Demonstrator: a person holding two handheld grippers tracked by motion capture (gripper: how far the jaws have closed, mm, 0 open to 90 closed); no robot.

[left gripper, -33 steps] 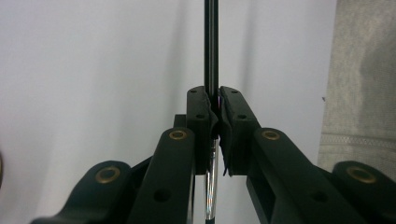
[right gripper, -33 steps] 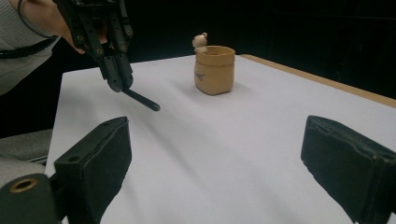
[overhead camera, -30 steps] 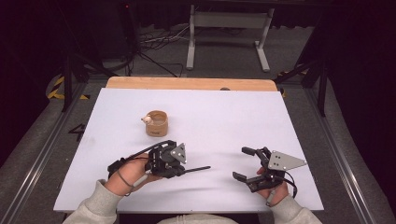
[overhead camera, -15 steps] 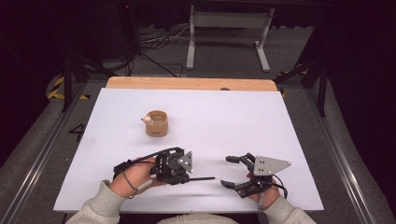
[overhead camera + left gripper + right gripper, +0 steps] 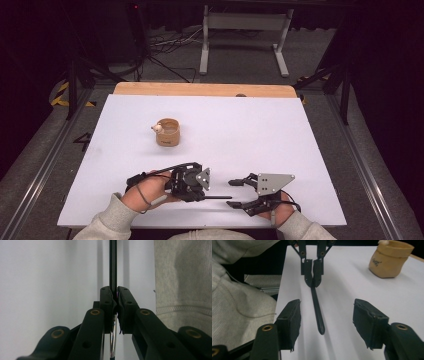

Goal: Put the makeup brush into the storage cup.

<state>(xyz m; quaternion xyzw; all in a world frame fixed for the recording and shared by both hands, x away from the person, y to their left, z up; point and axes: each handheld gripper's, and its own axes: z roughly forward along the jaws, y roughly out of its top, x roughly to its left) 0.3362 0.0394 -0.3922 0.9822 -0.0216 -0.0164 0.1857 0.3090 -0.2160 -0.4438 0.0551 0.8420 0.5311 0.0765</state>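
Observation:
A thin black rod (image 5: 220, 197) lies level just above the white table near its front edge, and my left gripper (image 5: 206, 195) is shut on its left end. In the left gripper view the jaws (image 5: 114, 293) pinch the rod (image 5: 113, 265), which runs straight ahead. My right gripper (image 5: 234, 193) faces it from the right. Its jaws have just been closing and stand apart on either side of the rod's free tip. In the right gripper view the pads (image 5: 327, 315) do not touch the rod (image 5: 317, 312), and the left gripper (image 5: 313, 277) shows beyond it.
A small tan pouch-like cup (image 5: 167, 132) with a white bit at its rim stands left of the table's middle, also seen as the pouch (image 5: 389, 261). The white table (image 5: 260, 130) ends in a wooden strip (image 5: 205, 89) at the back. A grey sleeve (image 5: 182, 277) is close by.
My right gripper has moved left to the rod's free tip and its jaws have narrowed around it. The left gripper has kept its hold and barely moved.

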